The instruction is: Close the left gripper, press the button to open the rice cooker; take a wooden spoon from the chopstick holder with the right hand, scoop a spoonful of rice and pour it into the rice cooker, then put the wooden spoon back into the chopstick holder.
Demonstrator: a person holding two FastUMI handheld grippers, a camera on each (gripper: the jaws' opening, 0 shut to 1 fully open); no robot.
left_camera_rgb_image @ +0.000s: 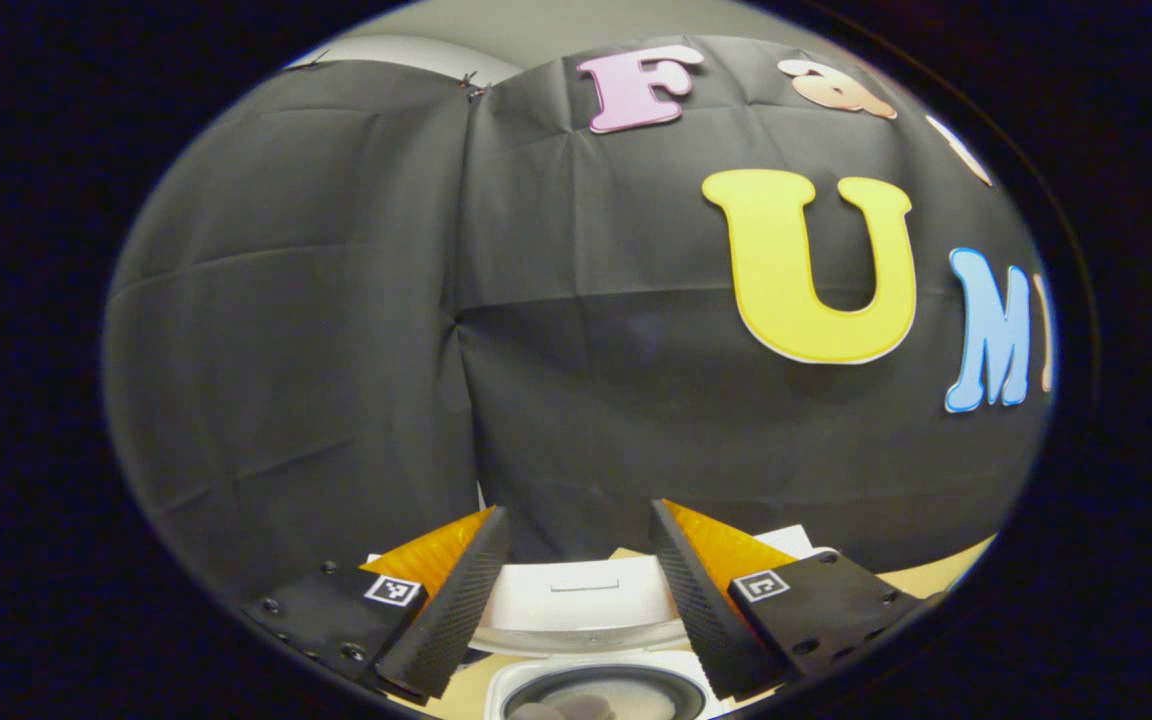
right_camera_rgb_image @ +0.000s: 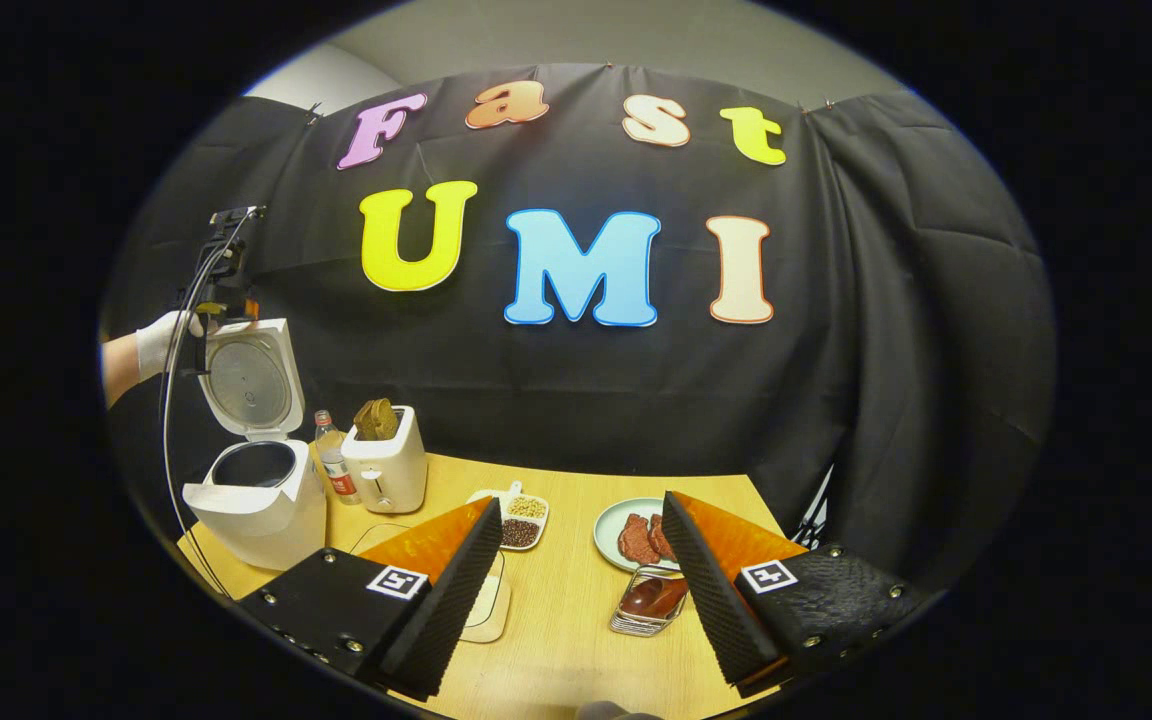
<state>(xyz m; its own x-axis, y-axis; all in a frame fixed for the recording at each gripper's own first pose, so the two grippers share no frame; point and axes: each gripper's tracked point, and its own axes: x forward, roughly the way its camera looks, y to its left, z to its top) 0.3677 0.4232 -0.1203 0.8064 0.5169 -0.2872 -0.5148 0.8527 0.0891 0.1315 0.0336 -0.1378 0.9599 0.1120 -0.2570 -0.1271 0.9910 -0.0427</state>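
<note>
The white rice cooker (right_camera_rgb_image: 258, 500) stands at the table's left end with its lid (right_camera_rgb_image: 248, 382) swung up and the dark inner pot showing. A gloved hand (right_camera_rgb_image: 158, 342) holds my left gripper (right_camera_rgb_image: 224, 272) just above the raised lid. In the left gripper view the lid (left_camera_rgb_image: 576, 592) and the pot (left_camera_rgb_image: 596, 695) lie right below my left gripper (left_camera_rgb_image: 578, 512), which is open with nothing between its fingers. My right gripper (right_camera_rgb_image: 579, 505) hovers open over the table's near side, holding nothing.
On the wooden table (right_camera_rgb_image: 561, 630) stand a white toaster (right_camera_rgb_image: 388, 462) with bread, a bottle (right_camera_rgb_image: 336, 462), a divided dish of beans (right_camera_rgb_image: 523, 520), a plate of meat (right_camera_rgb_image: 636, 537), a small clear container (right_camera_rgb_image: 651, 600) and a pale flat dish (right_camera_rgb_image: 488, 605).
</note>
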